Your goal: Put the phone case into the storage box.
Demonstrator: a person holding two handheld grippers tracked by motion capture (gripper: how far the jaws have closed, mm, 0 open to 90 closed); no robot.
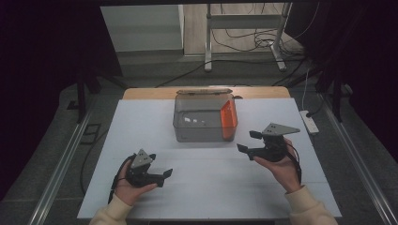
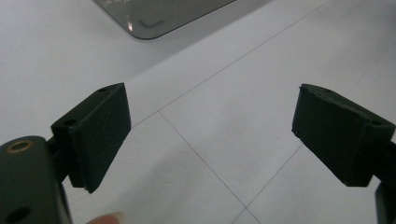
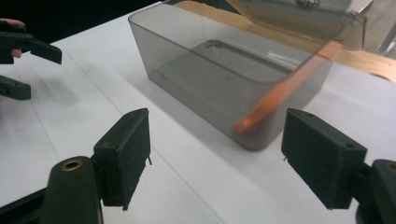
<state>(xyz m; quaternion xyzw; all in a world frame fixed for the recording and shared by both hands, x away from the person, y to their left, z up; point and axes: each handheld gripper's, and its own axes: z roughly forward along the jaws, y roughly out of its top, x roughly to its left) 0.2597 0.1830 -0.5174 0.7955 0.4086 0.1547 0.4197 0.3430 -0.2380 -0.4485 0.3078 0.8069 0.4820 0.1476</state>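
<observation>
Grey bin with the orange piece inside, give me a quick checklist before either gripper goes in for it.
1. Grey bin lid open: ok.
2. Orange piece leaning against the bin's end wall, reachable from above: ok.
3. Right gripper jaws open, nothing between them: ok.
4. Left gripper jaws open, nothing between them: ok.
5. White table bare between grippers and bin: ok.
6. Bin fixed to table: cannot tell.

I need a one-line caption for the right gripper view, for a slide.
Open right gripper faces a clear grey plastic box with an orange panel leaning inside, on the white table.
</observation>
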